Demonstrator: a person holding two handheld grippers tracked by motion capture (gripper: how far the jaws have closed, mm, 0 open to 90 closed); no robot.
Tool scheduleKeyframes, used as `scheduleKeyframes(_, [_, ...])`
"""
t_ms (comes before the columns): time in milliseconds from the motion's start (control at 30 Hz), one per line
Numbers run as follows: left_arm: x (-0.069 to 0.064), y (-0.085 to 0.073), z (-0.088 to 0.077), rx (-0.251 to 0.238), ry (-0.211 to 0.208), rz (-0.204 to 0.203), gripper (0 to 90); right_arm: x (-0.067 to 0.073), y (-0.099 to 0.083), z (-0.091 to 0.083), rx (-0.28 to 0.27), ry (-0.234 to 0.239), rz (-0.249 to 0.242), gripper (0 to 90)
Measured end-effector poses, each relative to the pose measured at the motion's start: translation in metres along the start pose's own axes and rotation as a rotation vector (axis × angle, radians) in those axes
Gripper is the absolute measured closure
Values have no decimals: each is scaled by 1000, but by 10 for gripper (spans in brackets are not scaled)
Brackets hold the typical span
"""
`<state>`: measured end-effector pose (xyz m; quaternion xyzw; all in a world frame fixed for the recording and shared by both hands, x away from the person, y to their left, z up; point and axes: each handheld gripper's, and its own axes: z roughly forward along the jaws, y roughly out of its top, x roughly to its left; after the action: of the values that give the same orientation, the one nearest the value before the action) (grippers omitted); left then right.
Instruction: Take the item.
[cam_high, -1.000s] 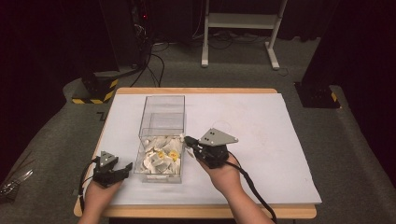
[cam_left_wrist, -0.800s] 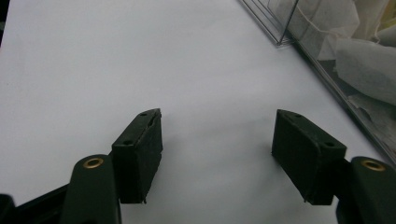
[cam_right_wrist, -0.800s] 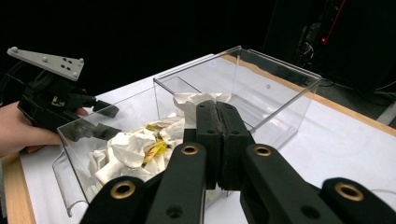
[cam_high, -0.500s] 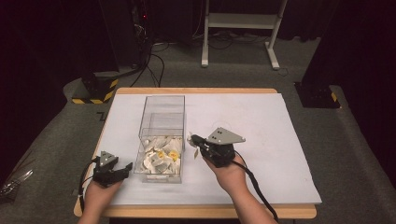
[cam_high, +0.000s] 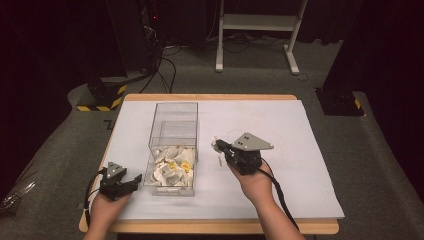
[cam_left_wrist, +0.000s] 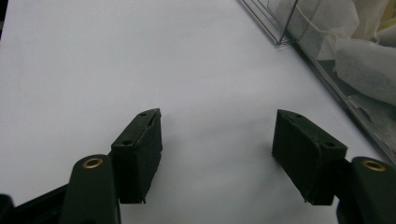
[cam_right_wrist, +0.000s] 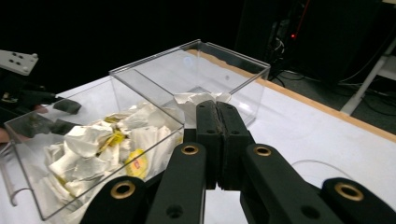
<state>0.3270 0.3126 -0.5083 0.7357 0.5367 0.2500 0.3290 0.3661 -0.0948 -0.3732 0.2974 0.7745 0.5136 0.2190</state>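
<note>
Teabag (cam_right_wrist: 201, 99) pinched in right gripper (cam_high: 218, 146), drawn right, away from box (cam_high: 175, 111).
Left gripper (cam_high: 134, 181) wide, empty, parked near bench's near-left corner; looks lifted out, ready for setting down.

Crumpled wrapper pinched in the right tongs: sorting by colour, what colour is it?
White, clearest in the right gripper view: the crumpled wrapper sticks out beyond the right tongs.
</note>
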Motion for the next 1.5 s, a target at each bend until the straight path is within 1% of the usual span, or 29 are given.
scheduleKeyframes(133, [0,0,0,0,2,3,333,-4,0,-2,-2,-14,3,894])
scheduleKeyframes(167, [0,0,0,0,1,2,333,-7,0,-3,1,-17,5,894])
scheduleKeyframes(267, [0,0,0,2,0,3,333,-10,1,-3,5,-28,-1,895])
scheduleKeyframes(300, [0,0,0,1,1,3,333,-14,1,-4,0,-39,3,894])
scheduleKeyframes(367, [0,0,0,1,1,3,333,-16,1,-4,1,-42,4,895])
scheduleKeyframes(400, [0,0,0,-1,1,2,332,-19,2,-5,-3,-50,12,894])
scheduleKeyframes(567, [0,0,0,1,0,3,332,-29,2,-6,-8,-70,15,895])
scheduleKeyframes(700, [0,0,0,-1,1,2,332,-36,3,-5,-14,-96,9,895])
scheduleKeyframes(767, [0,0,0,0,0,2,332,-39,4,-4,-13,-104,14,895])
scheduleKeyframes(933, [0,0,0,0,-1,2,331,-47,8,0,-6,-120,14,895])
scheduleKeyframes(1233, [0,0,0,0,-2,1,330,-62,14,12,7,-161,15,895])
scheduleKeyframes(1367, [0,0,0,-1,-3,1,329,-67,13,19,16,-177,22,895])
scheduleKeyframes(1500, [0,0,0,0,-4,1,327,-72,10,25,37,-193,31,894])
